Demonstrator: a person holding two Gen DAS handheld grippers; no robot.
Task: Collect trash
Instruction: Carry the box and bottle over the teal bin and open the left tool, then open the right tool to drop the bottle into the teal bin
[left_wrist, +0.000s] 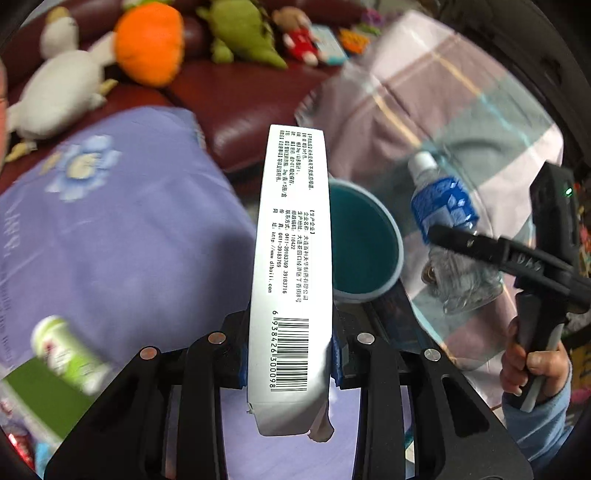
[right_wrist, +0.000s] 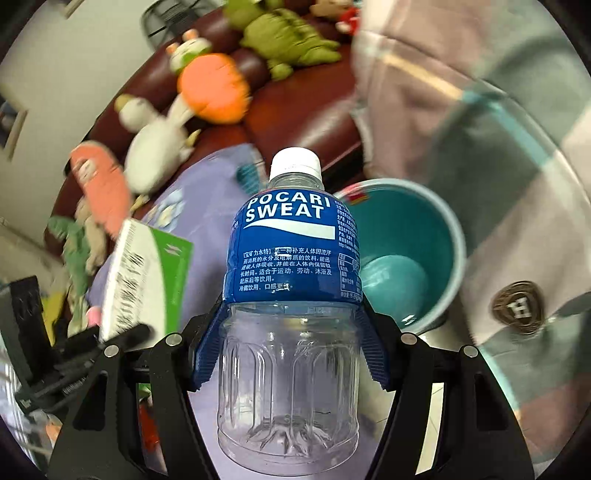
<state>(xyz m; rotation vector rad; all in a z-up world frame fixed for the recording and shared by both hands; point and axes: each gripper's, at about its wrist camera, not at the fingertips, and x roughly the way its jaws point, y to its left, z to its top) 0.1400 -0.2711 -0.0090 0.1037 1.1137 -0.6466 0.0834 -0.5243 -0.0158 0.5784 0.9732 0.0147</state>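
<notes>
My left gripper (left_wrist: 290, 350) is shut on a white medicine box (left_wrist: 291, 236) with a barcode, held edge-on in the air. The box also shows in the right wrist view (right_wrist: 144, 273), with a green face. My right gripper (right_wrist: 290, 350) is shut on an empty clear Pocari Sweat bottle (right_wrist: 291, 258) with a blue label and white cap; it also shows in the left wrist view (left_wrist: 443, 206). A teal trash bin (left_wrist: 364, 240) stands open just beyond both items; in the right wrist view the teal trash bin (right_wrist: 406, 243) is right of the bottle.
A purple flowered cushion (left_wrist: 110, 229) lies left. A dark red sofa (left_wrist: 243, 96) carries plush toys: a white goose (left_wrist: 62, 88), an orange carrot (left_wrist: 149, 42), a green dinosaur (left_wrist: 243, 31). A plaid blanket (left_wrist: 461, 118) lies right. A green-white can (left_wrist: 70, 350) lies lower left.
</notes>
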